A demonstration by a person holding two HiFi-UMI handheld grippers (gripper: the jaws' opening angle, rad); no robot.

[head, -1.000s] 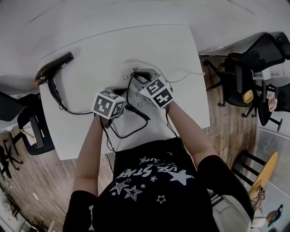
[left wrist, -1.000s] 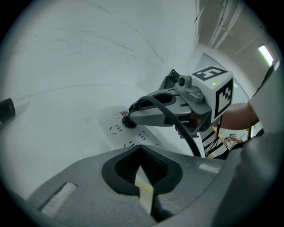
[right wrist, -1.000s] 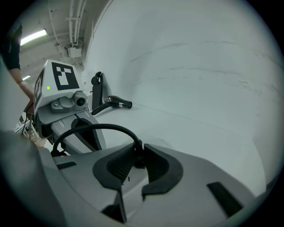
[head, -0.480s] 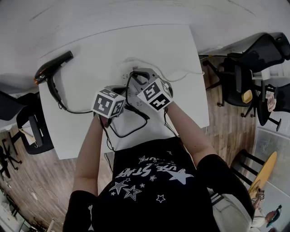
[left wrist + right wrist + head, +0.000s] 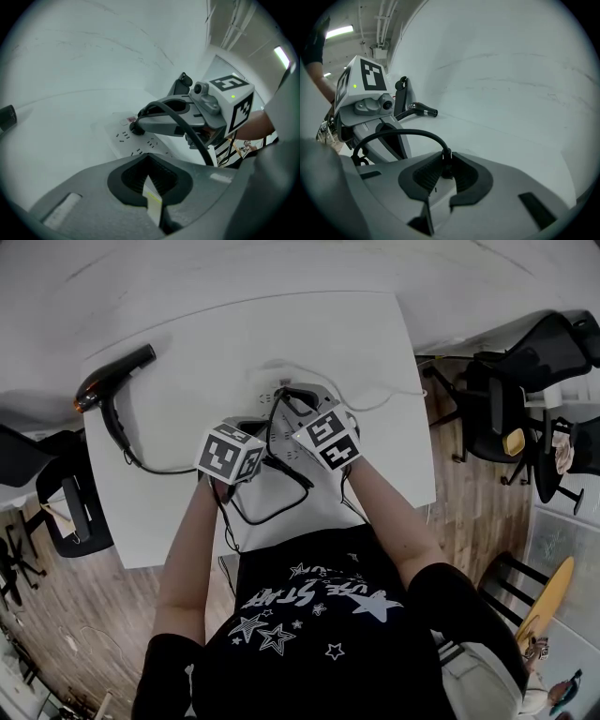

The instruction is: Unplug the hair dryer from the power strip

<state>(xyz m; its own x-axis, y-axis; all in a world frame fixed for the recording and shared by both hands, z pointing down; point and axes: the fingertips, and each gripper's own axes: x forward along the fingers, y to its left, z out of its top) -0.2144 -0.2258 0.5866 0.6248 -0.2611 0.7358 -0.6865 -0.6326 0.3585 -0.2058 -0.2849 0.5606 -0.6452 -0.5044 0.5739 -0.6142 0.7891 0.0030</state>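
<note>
Clamping the black plug, the right gripper hides its prongs; left gripper is squeezed nearly shut on a white sliver, probably the end of the power strip.

white table | hair dryer chilling at far-left corner | black cord snaking across | power strip mid-table
</note>
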